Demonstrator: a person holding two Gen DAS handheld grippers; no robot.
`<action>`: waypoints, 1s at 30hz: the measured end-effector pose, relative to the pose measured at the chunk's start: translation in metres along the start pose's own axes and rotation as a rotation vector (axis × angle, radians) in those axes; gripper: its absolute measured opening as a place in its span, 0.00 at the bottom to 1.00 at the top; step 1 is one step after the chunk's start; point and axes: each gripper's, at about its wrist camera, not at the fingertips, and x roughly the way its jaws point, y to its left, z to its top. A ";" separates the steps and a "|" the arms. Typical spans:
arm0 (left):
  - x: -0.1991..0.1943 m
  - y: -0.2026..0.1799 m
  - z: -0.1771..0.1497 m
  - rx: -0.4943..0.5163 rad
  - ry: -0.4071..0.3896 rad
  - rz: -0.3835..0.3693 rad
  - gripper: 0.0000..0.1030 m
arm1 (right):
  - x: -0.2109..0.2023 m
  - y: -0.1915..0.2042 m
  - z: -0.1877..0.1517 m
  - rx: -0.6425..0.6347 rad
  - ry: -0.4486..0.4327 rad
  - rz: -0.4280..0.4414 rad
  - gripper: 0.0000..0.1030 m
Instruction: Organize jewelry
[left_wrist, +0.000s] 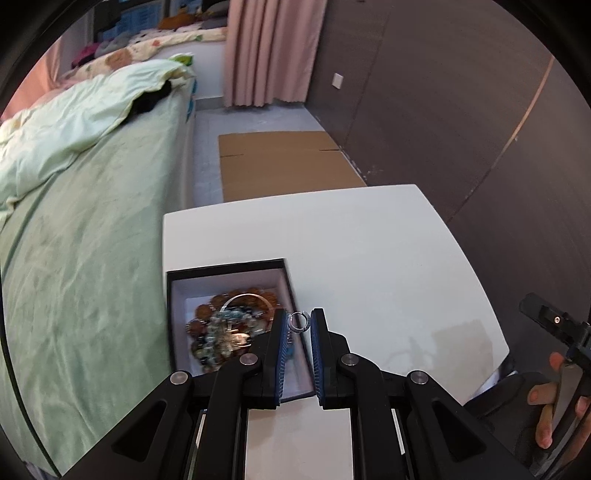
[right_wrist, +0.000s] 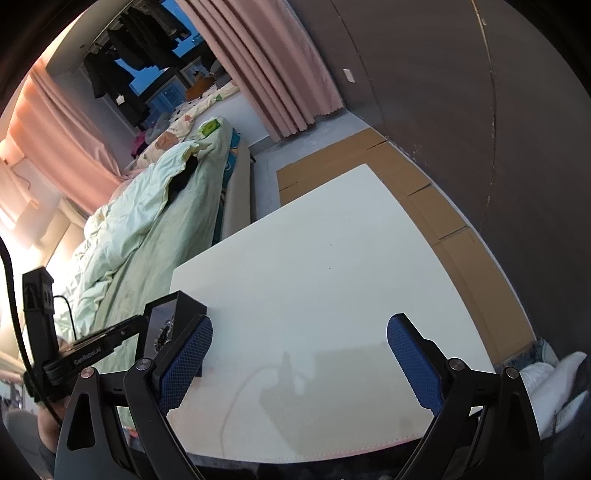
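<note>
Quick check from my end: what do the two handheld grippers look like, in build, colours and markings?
Both are matte black scissor-linkage frames with silver pivot bolts. The left gripper has slim fingers faced with ribbed blue pads. The right gripper carries broader fingers with blue textured pads. Seen from the right wrist camera, the left unit bears white "GenRobot.AI" lettering and a black cable.

A bedroom at home: bed (left_wrist: 85, 258) (green duvet), pink curtains (left_wrist: 266, 51).

"GenRobot.AI" on left gripper (right_wrist: 92, 354)
</note>
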 end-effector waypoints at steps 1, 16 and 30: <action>0.000 0.003 0.000 -0.004 -0.001 0.007 0.13 | 0.000 0.000 0.000 0.002 0.000 0.001 0.93; -0.002 0.026 0.004 -0.096 -0.012 0.016 0.88 | 0.002 0.000 -0.002 0.015 0.016 0.013 0.93; -0.065 0.006 -0.037 -0.040 -0.118 0.018 1.00 | -0.042 0.025 -0.021 -0.074 -0.065 -0.011 0.93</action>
